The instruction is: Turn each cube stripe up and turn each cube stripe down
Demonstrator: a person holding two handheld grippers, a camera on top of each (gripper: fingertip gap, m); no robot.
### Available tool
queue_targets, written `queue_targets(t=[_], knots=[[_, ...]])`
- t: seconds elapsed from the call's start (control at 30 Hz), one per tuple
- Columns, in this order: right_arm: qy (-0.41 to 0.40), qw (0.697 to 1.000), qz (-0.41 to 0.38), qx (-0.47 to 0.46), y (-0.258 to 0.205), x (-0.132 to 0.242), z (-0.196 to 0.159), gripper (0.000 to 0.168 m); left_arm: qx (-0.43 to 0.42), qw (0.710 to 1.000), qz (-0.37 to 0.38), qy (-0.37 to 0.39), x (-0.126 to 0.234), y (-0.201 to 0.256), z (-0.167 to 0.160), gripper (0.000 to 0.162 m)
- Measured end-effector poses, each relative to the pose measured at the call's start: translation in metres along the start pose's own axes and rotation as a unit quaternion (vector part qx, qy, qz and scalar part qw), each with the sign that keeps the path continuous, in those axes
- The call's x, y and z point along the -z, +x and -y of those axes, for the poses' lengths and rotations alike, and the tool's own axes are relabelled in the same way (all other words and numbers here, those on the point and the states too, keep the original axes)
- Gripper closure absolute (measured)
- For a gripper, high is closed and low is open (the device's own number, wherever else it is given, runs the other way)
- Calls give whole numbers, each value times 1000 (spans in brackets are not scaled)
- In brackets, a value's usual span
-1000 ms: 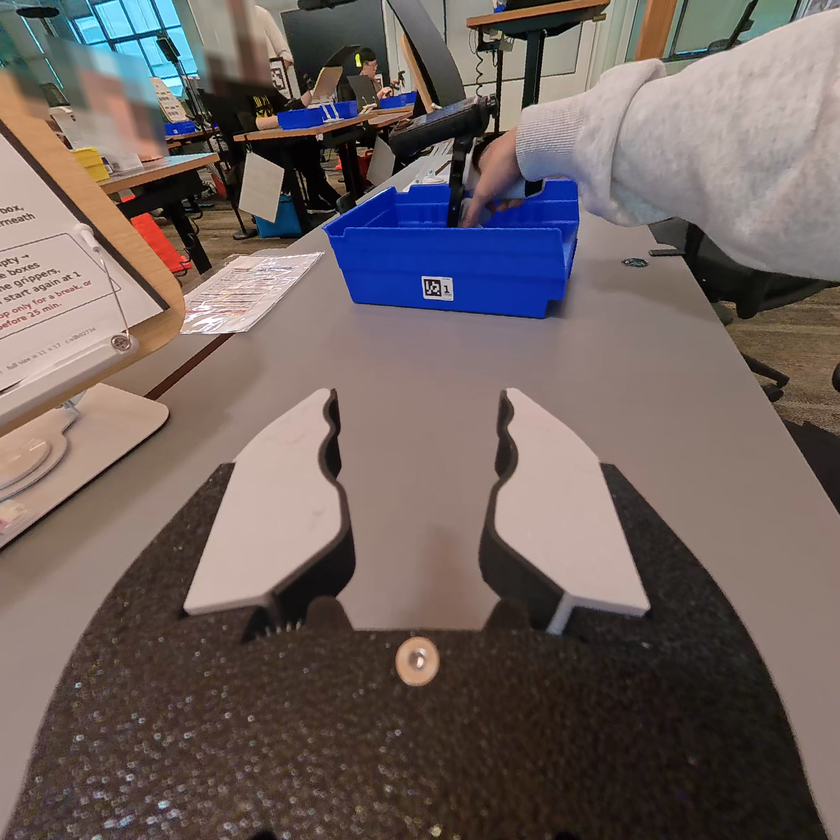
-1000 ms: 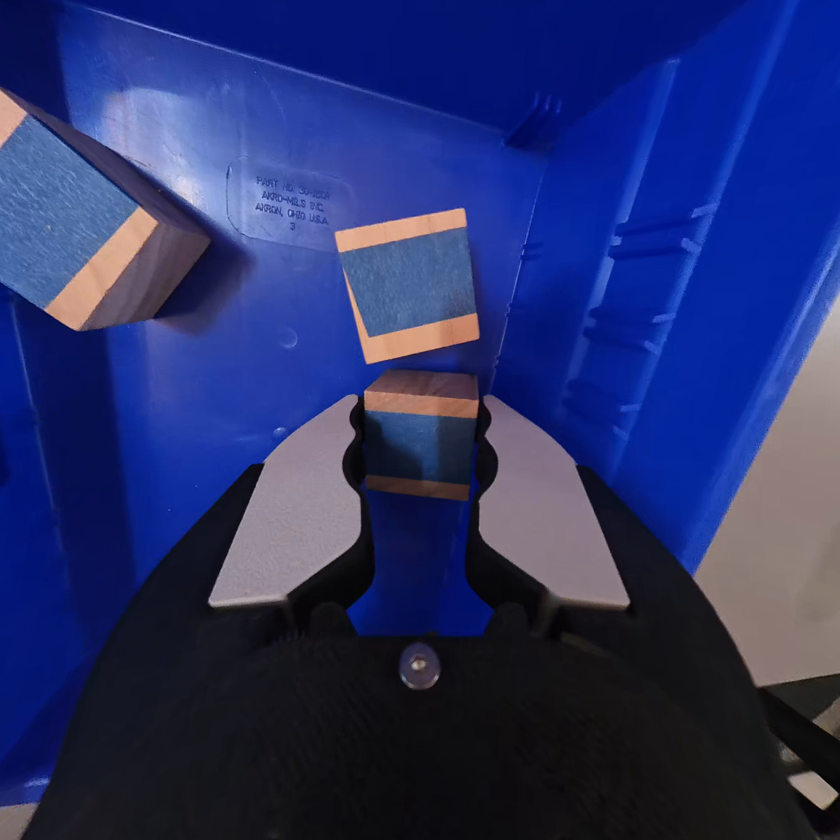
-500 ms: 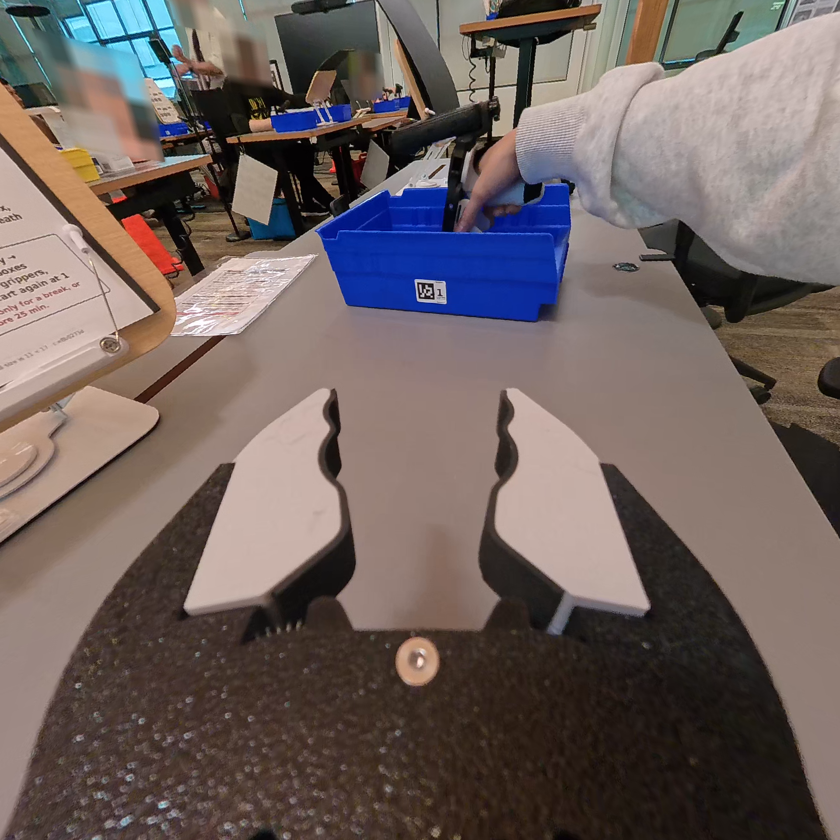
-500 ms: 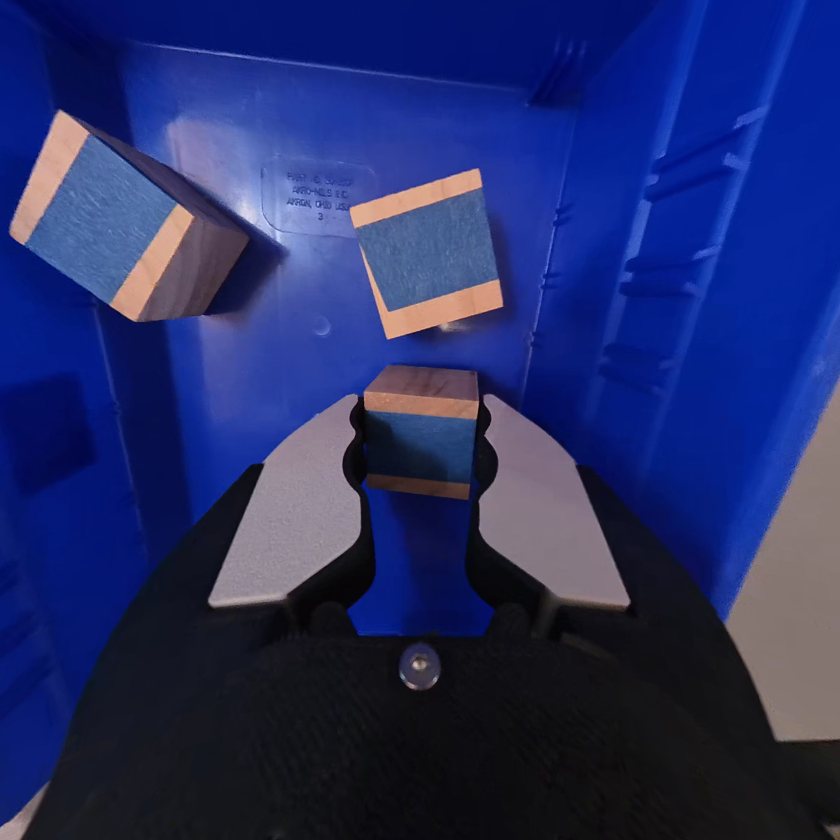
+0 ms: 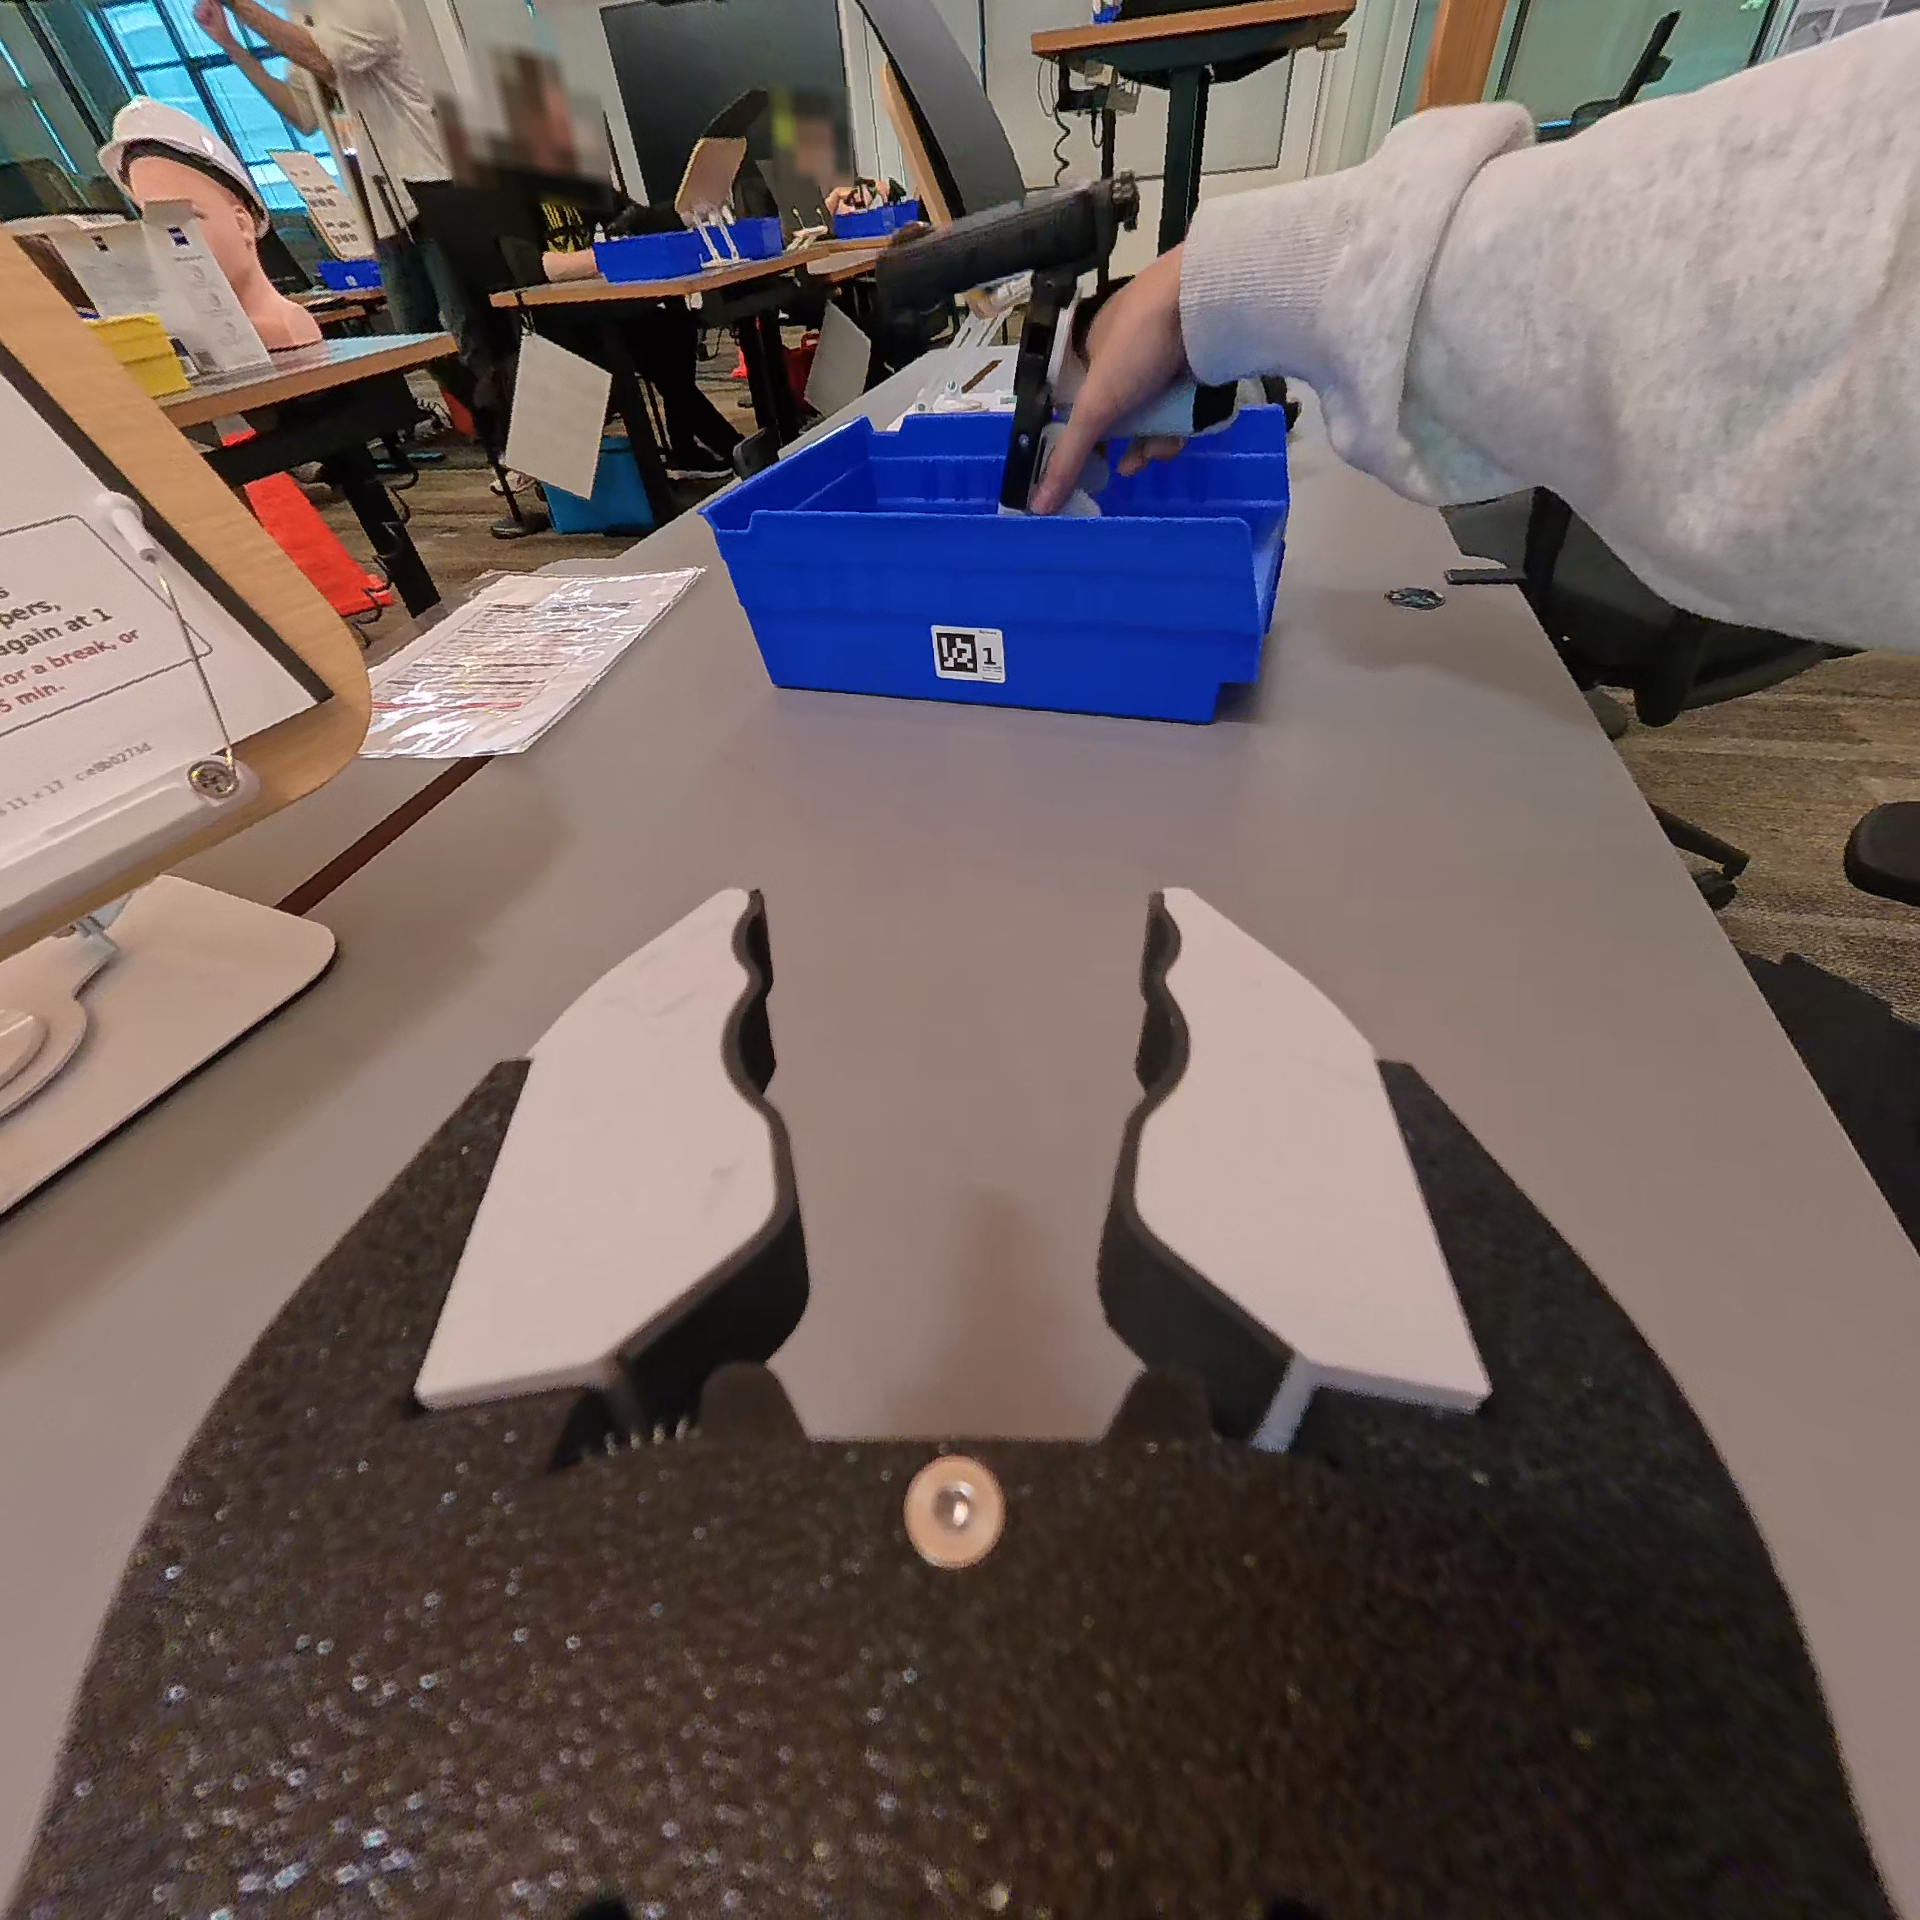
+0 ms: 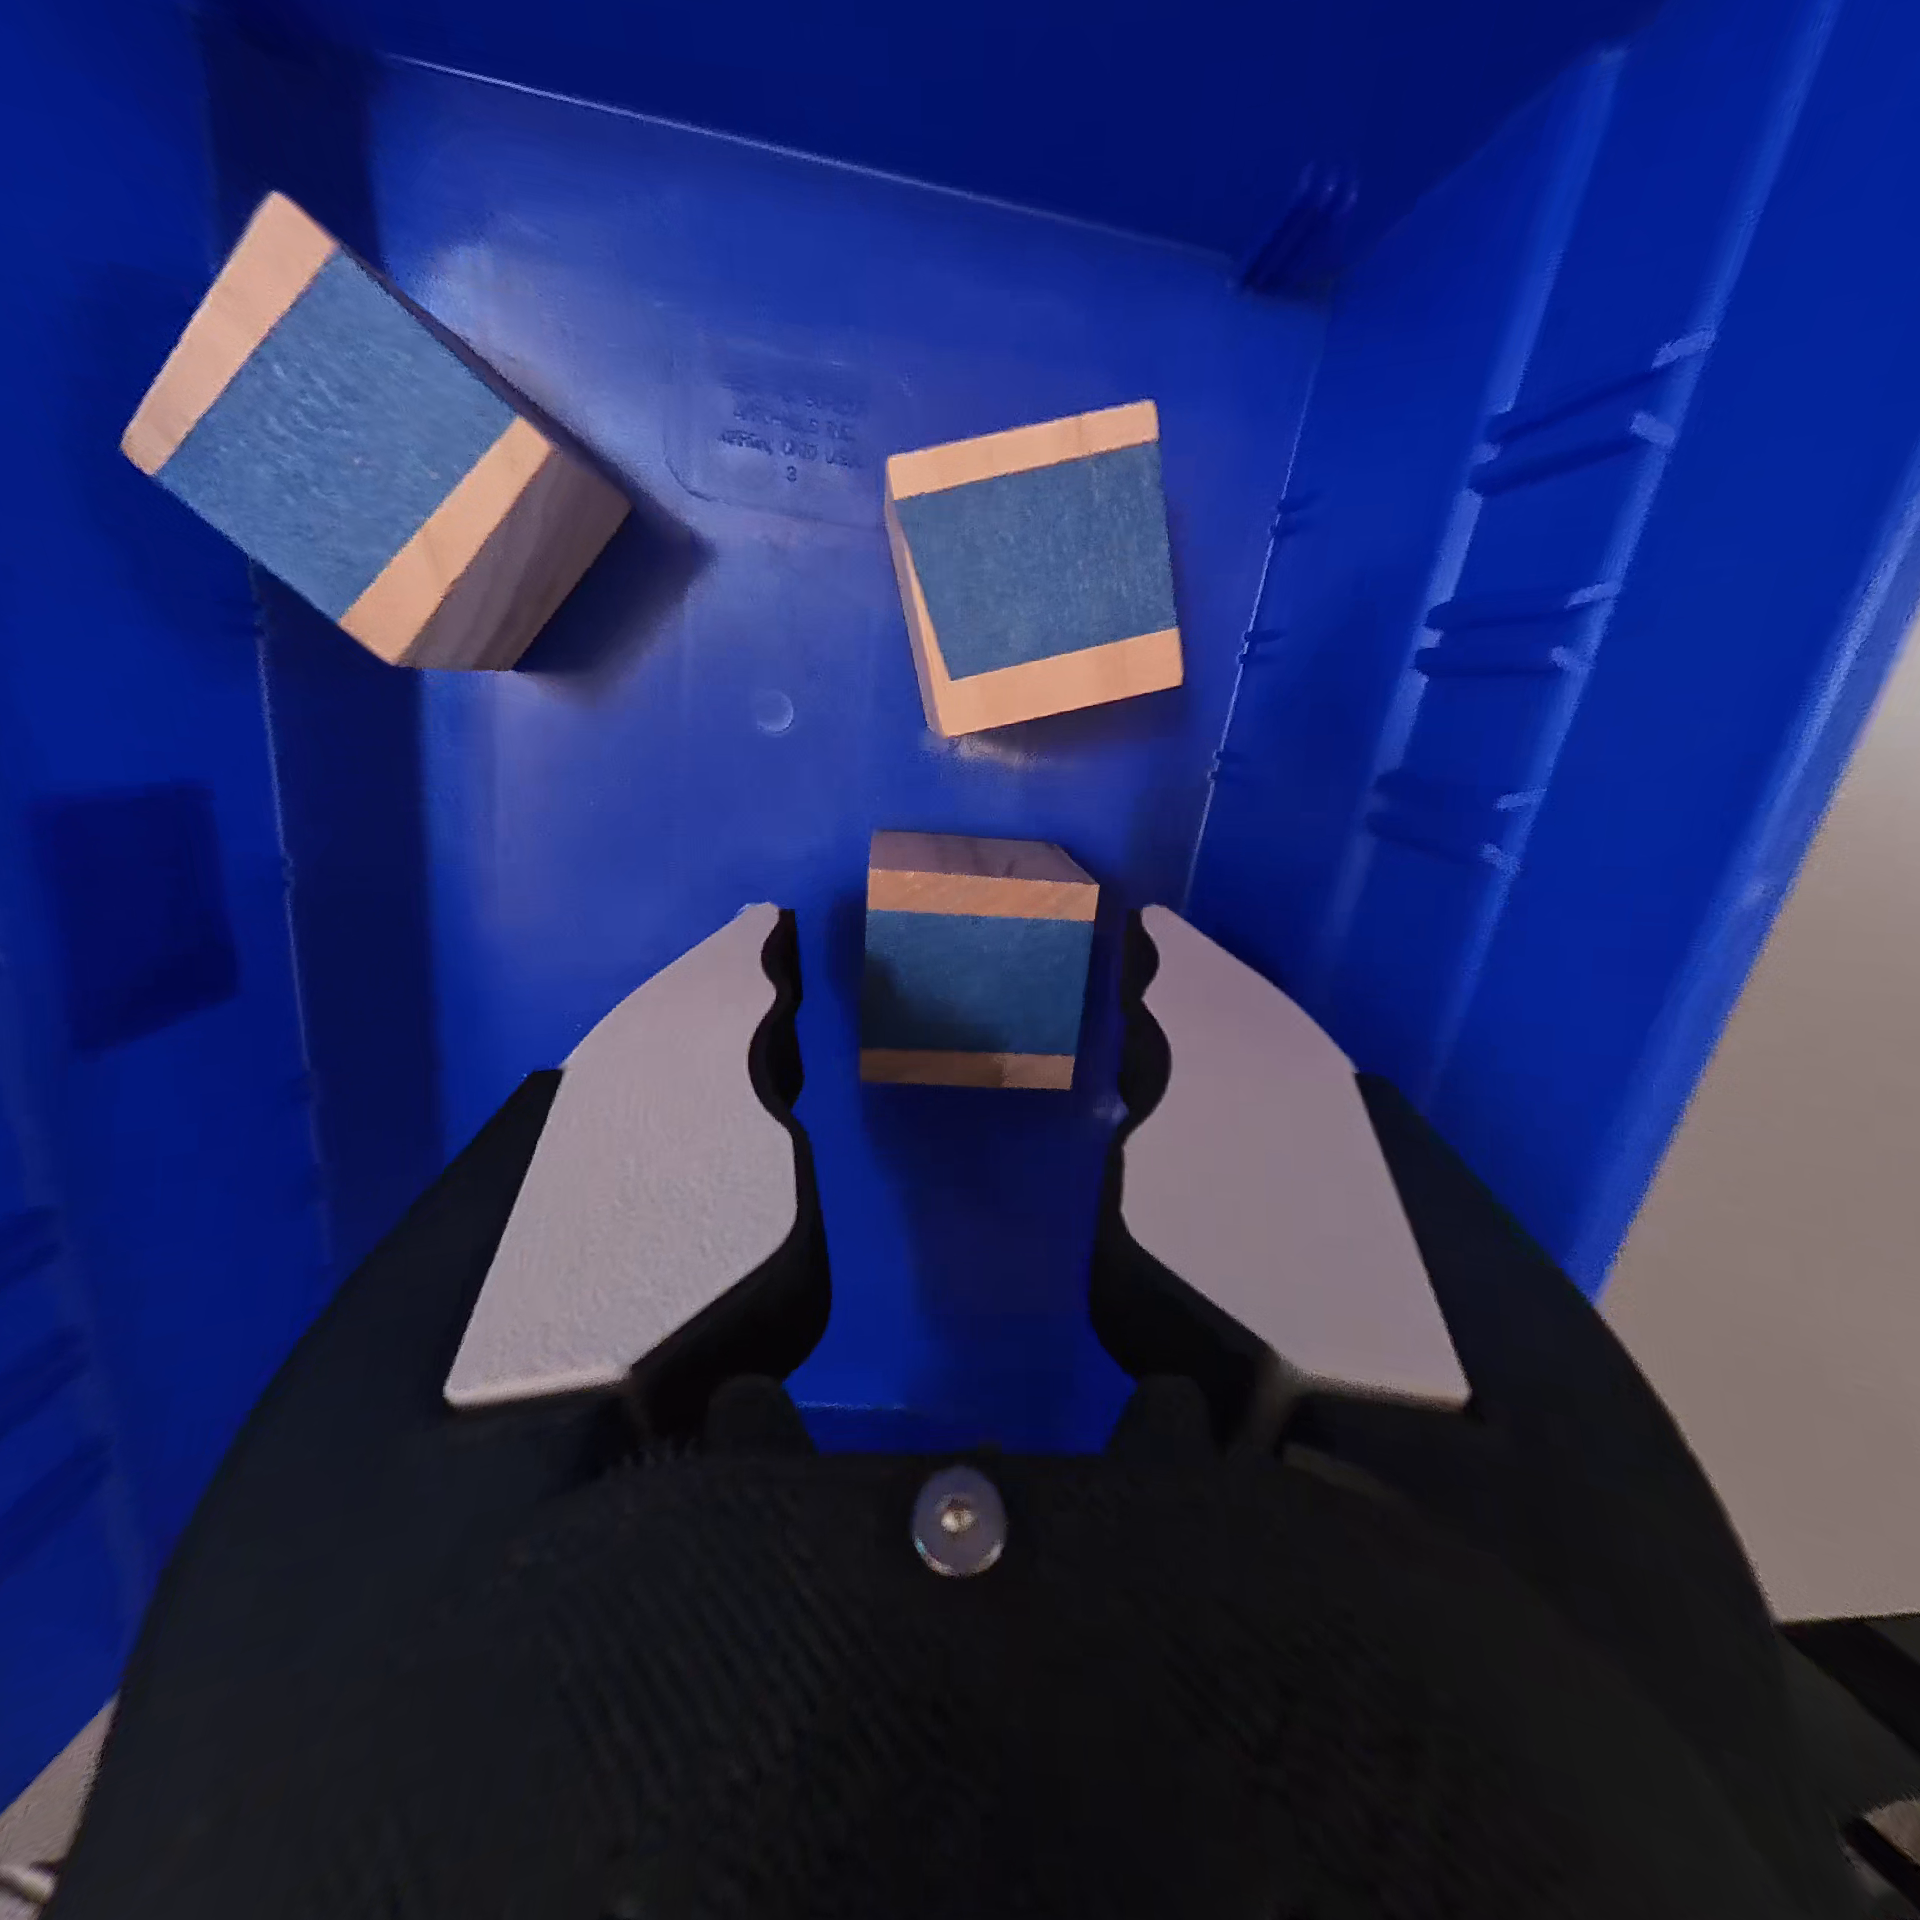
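We are counting three wooden cubes in right wrist view – near cube [image 6: 977, 961], middle cube [image 6: 1034, 566], far-left cube [image 6: 358, 436]. We are seeing one blue bin [image 5: 997, 613] on one grey table [image 5: 1039, 810] – one laminated sheet [image 5: 525, 660], one sign stand [image 5: 156, 665] lying alongside.

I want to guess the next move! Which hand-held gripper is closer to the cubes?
The right hand-held gripper. It is inside the blue bin, open around a striped cube. The left hand-held gripper sits open over bare table, apart from the bin.
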State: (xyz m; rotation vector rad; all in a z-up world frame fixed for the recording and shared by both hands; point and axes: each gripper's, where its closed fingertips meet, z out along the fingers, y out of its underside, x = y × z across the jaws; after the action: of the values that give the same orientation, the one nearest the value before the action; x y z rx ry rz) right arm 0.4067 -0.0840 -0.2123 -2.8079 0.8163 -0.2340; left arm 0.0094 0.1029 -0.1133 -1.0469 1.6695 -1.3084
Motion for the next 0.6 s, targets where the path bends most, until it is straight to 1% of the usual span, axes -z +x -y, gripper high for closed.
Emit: queue_targets(t=[0.07, 0.13, 0.2, 0.23, 0.3, 0.4, 0.47, 0.53, 0.6], knots=[[16, 1000, -22, 15, 1, 12, 6, 102, -2, 1000, 2, 4, 2, 0, 2, 94], [70, 996, -43, 25, -1, 33, 22, 99, -1, 1000, 8, 17, 7, -3, 9, 94], [164, 985, -53, 24, -11, 65, 42, 96, 6, 999, 28, 30, 15, -11, 16, 93], [222, 974, -42, 27, -24, 82, 51, 95, 14, 998, 43, 32, 22, -16, 19, 93], [325, 944, -1, 49, -59, 117, 59, 92, 33, 996, 83, 32, 38, -32, 27, 91], [444, 893, 33, 62, -105, 162, 53, 84, 58, 984, 163, 35, 76, -60, 46, 92], [495, 864, 63, 71, -137, 179, 45, 84, 69, 972, 222, 33, 110, -80, 58, 94], [518, 847, 99, 73, -166, 182, 36, 84, 79, 954, 289, 12, 148, -105, 62, 96], [521, 839, 140, 70, -196, 175, 29, 84, 87, 929, 360, -30, 190, -134, 54, 96]])
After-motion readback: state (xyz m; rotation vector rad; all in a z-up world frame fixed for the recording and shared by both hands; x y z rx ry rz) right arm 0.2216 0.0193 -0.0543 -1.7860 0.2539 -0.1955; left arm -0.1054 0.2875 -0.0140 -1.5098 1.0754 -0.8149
